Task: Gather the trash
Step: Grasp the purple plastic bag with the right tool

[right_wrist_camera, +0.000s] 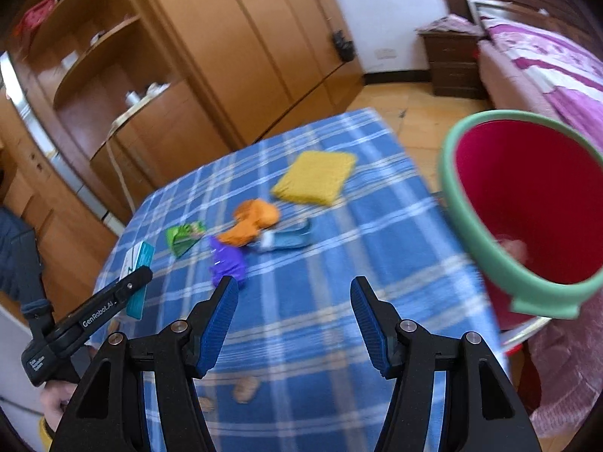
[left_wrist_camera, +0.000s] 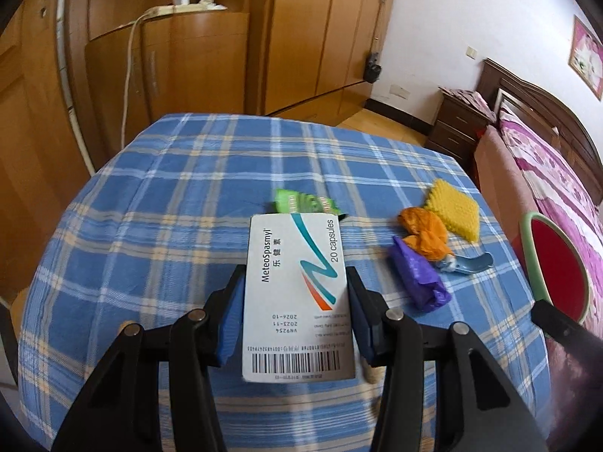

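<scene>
My left gripper is shut on a white medicine box and holds it above the blue plaid table; it also shows in the right wrist view. On the table lie a green wrapper, an orange bag, a purple bag, a yellow sponge and a blue scoop. My right gripper is open and empty above the table, near the purple bag. A red bin with a green rim stands at the table's right edge.
Wooden wardrobes stand behind the table. A bed with a pink cover and a dark nightstand are to the right. Small brown bits lie on the near part of the cloth.
</scene>
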Action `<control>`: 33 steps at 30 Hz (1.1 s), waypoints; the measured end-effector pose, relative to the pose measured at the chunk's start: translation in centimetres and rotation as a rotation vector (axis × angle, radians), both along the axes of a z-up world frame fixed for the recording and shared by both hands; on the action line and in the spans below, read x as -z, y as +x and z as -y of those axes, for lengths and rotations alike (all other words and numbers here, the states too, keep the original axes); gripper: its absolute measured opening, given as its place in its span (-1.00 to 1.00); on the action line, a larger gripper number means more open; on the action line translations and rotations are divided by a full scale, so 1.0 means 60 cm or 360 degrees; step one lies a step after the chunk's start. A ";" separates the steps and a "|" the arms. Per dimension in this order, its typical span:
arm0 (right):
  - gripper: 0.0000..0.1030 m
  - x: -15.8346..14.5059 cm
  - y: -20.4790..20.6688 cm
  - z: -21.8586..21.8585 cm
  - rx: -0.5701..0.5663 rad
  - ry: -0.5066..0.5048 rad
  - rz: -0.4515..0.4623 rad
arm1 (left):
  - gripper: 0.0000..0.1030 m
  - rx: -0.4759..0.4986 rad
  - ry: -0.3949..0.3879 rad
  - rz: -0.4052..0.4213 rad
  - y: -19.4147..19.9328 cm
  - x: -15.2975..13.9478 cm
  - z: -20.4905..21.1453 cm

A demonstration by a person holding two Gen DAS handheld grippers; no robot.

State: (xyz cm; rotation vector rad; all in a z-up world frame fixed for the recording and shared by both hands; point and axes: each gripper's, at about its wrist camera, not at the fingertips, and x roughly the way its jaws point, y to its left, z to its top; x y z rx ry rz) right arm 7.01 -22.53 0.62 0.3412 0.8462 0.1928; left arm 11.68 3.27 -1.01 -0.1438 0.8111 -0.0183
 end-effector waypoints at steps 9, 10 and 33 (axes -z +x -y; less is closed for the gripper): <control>0.23 0.033 0.057 -0.087 -0.0184 -0.0054 -0.0087 | -0.02 -0.0077 -0.0041 -0.0028 0.002 0.019 -0.039; 0.23 0.038 0.063 -0.096 -0.0201 -0.0063 -0.0093 | -0.02 -0.0081 -0.0041 -0.0029 0.002 0.020 -0.041; -0.52 0.075 0.090 -0.141 -0.0267 -0.0223 -0.0070 | -0.02 -0.0129 -0.0056 -0.0045 0.002 0.035 -0.057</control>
